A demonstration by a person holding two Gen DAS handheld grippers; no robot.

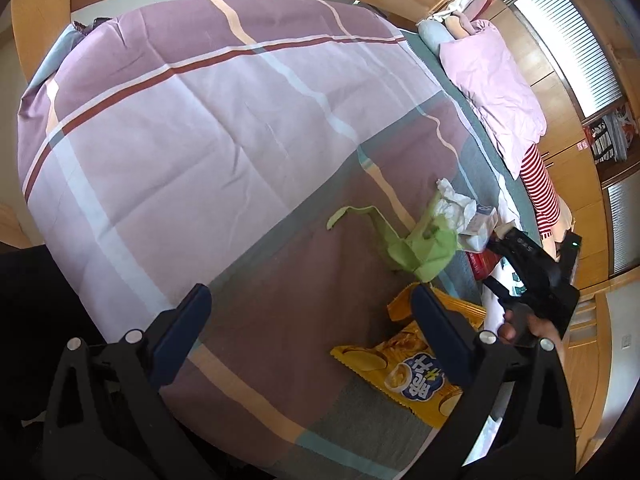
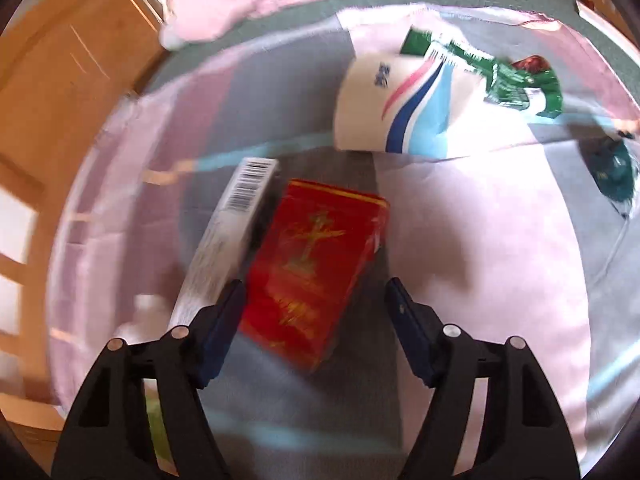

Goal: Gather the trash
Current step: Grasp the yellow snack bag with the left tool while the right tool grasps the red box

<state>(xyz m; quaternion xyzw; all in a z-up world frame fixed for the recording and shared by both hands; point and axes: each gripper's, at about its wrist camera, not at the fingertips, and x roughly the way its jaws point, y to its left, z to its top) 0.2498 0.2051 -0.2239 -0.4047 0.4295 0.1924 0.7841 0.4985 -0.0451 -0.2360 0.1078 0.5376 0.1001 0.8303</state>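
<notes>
On the plaid bed cover [image 1: 200,128] lie a yellow chip bag [image 1: 408,368], a limp green plastic bag [image 1: 424,244] and a crumpled white tissue [image 1: 456,204]. My left gripper [image 1: 310,292] hangs open over bare cover, its right finger overlapping the chip bag's top. In the blurred right wrist view, a red box [image 2: 316,264] lies below my open right gripper [image 2: 315,285], with a white barcoded box [image 2: 228,232] just left of it. The pads do not press on either box. Farther off lie a tipped paper cup [image 2: 396,108] and a green wrapper [image 2: 500,76].
A pink pillow [image 1: 492,84] and a red-and-white striped cloth [image 1: 540,188] lie along the bed's far side. Wooden cabinets [image 1: 568,168] and a blinded window [image 1: 560,40] stand beyond. A dark teal item [image 2: 612,172] sits at the right edge. A hand [image 1: 520,328] shows beside the chip bag.
</notes>
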